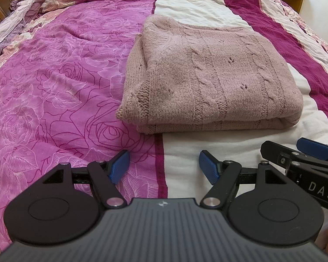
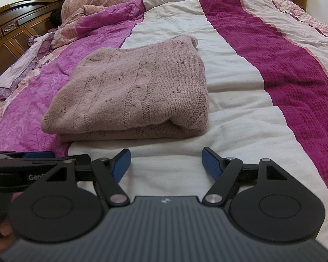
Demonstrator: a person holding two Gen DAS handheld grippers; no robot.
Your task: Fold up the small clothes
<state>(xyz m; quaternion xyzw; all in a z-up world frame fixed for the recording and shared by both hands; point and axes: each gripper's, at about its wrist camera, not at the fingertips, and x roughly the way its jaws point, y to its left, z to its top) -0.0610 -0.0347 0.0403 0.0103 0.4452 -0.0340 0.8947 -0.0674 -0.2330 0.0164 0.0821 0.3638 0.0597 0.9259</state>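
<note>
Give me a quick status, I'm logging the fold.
Left tongs open, empty; right tongs the same. Pink knit sweater lies folded on the bedspread, just beyond both. Nothing in the way.

right claw [image 1: 295,155]: "DAS" | left claw [image 2: 32,156]: "Gen"

The folded sweater [image 1: 210,76] lay on the bed [image 1: 54,76] ahead of me, beyond my left tongs [image 1: 164,167] and right tongs [image 2: 166,164], side by side.
</note>
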